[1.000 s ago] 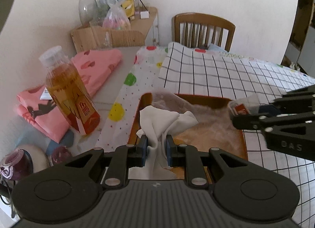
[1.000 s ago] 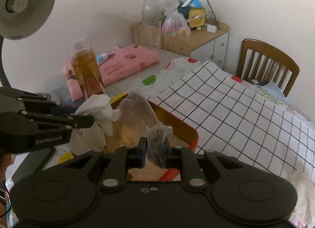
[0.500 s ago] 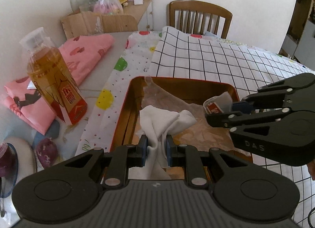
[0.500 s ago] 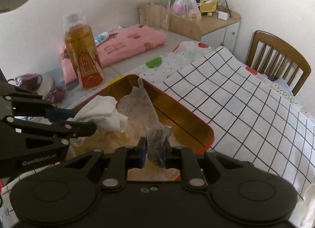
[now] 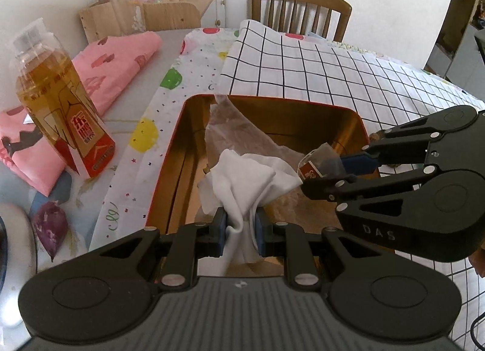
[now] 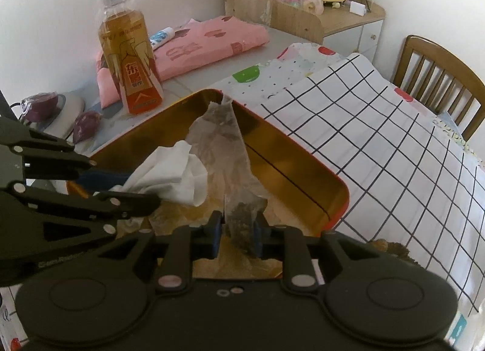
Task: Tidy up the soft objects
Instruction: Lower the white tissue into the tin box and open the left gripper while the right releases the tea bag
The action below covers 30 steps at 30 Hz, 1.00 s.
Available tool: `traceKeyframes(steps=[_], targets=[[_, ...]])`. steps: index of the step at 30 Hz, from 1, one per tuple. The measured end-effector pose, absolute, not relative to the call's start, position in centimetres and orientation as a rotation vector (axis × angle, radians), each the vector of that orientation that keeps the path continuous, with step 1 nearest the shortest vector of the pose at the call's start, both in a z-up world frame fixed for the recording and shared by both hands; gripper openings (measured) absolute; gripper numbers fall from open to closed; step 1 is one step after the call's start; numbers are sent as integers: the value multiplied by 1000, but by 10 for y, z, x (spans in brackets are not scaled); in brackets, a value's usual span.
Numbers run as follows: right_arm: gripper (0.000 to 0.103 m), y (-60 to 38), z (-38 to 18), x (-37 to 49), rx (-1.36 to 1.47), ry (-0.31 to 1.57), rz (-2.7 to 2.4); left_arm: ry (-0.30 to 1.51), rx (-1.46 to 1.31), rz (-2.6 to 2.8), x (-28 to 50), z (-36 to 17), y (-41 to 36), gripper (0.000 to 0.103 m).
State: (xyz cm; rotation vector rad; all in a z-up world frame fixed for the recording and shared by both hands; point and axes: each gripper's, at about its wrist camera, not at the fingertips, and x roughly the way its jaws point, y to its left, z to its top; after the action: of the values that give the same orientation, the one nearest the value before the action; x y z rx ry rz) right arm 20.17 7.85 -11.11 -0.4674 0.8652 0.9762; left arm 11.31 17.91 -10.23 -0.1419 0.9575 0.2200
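Two handheld grippers meet above a red-rimmed tray (image 5: 348, 114) with a golden inside. The left gripper (image 5: 239, 229) points forward over the tray's near edge, its blue-padded fingers (image 5: 220, 226) pressed onto a bunched white cloth (image 5: 248, 175) that billows up above the tray floor. The right gripper (image 6: 235, 231) points across the same tray from its right side; its fingers (image 6: 214, 231) pinch the lower end of a crumpled clear plastic wrapper (image 6: 224, 145), which stands up from the grip and stretches to the tray's far rim. In the left wrist view, the right gripper's tips lie just right of the cloth, and a small red-labelled piece (image 5: 310, 169) shows at them. Cloth and wrapper touch near the tray's middle.

Left of the tray stands an upright bottle of amber drink (image 6: 128, 57), with a folded pink cloth (image 6: 212, 45) behind it. A black-and-white checked sheet (image 6: 379, 126) spreads from the tray's far and right sides, over a dotted sheet (image 5: 182, 84). Beyond the tray a wooden chair (image 5: 300, 8) faces the table.
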Motion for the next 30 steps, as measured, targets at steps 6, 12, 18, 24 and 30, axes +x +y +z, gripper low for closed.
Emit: traceKeyframes(steps=[6, 12, 18, 24, 30], targets=[[26, 78, -113, 200, -479, 866, 988, 959, -145, 220, 114, -103, 179, 19], [34, 76, -109, 196, -484, 845, 1006, 959, -139, 236, 115, -103, 179, 19], [43, 71, -104, 193, -468, 828, 1008, 950, -145, 240, 112, -99, 179, 19], [53, 64, -96, 189, -452, 814, 1011, 943, -165, 237, 107, -94, 179, 19], [58, 56, -86, 183, -436, 791, 1008, 919, -164, 236, 98, -86, 176, 26]])
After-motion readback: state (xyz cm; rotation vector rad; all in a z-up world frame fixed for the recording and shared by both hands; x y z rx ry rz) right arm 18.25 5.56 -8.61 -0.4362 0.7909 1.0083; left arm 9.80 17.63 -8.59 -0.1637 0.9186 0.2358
